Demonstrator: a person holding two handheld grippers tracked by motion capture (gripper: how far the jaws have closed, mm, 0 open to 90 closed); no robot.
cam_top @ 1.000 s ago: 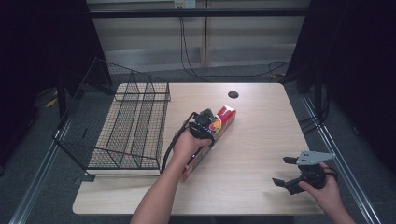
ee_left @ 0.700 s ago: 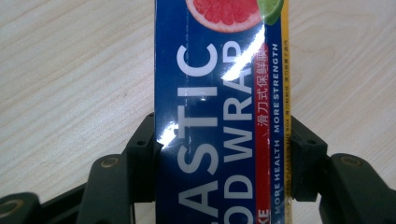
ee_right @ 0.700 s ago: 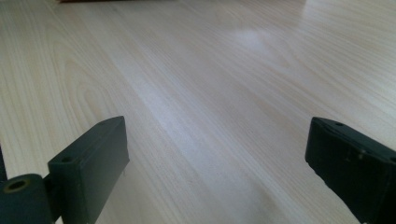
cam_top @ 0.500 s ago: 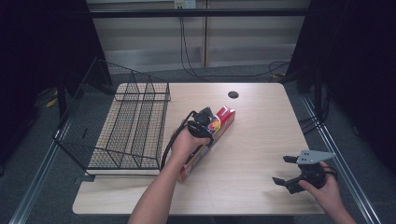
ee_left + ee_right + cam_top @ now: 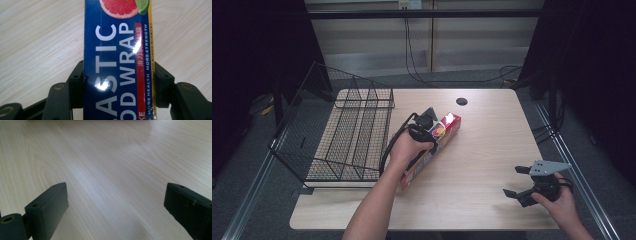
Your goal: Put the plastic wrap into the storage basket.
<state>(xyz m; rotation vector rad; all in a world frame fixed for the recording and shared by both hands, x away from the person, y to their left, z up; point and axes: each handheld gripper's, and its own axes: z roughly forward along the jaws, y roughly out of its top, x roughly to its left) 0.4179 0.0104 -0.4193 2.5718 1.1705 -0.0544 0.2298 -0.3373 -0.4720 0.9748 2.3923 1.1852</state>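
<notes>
Left gripper: jaws pinch the plastic wrap box from both long sides.
Box position: in the middle of the table, lying diagonal, just beside the wire rack.
Right gripper: jaws spread wide, nothing between them, low over bare wood at the near right corner.
Around: the rack stands left of the box; a dark round hole is at the far edge.
In the way: the table between box and right gripper is free.
</notes>
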